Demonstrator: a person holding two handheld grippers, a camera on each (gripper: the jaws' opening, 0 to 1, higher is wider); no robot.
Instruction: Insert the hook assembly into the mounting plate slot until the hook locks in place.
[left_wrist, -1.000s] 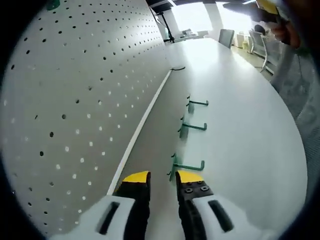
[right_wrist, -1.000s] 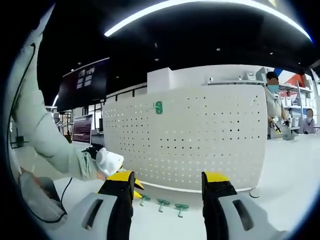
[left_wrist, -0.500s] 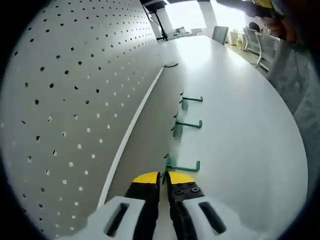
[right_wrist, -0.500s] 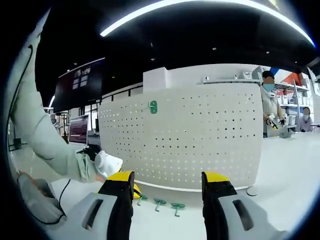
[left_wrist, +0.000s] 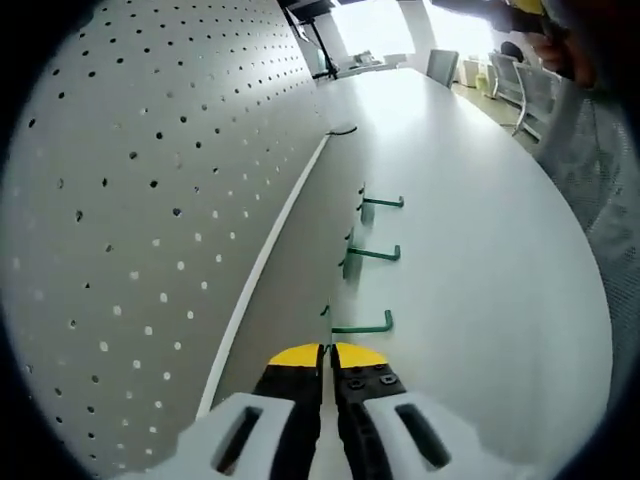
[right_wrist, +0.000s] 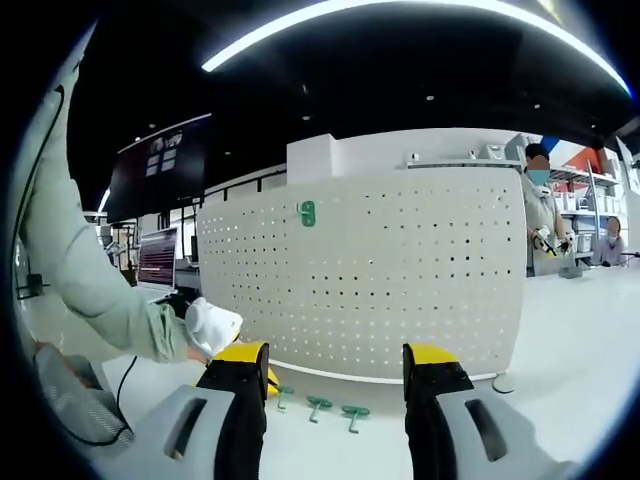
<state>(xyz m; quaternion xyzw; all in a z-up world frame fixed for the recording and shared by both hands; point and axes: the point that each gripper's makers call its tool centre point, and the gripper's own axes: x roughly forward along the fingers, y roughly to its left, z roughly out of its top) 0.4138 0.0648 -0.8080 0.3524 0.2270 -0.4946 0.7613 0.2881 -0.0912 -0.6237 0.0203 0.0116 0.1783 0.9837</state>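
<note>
A white pegboard (left_wrist: 130, 200) stands upright on the white table (left_wrist: 480, 260). Three green hooks lie in a row before it: the far hook (left_wrist: 383, 202), the middle hook (left_wrist: 372, 253) and the nearest hook (left_wrist: 360, 325). My left gripper (left_wrist: 326, 352) is shut, its yellow tips pinched at the base of the nearest hook. In the right gripper view the pegboard (right_wrist: 380, 290) faces me, with a green piece (right_wrist: 308, 212) mounted near its top left. My right gripper (right_wrist: 335, 360) hangs open and holds nothing, well back from the board. The hooks (right_wrist: 318, 404) show low between its jaws.
A person's gloved hand (right_wrist: 212, 325) and pale sleeve (right_wrist: 80, 270) reach in from the left. A black cable (left_wrist: 342, 130) lies at the board's far end. Chairs (left_wrist: 520, 85) stand past the table. Another person (right_wrist: 545, 210) stands behind the board at right.
My left gripper went from open to shut at the nearest hook's base. That hook has shifted slightly relative to the other two. The right gripper stays open and hardly moved.
</note>
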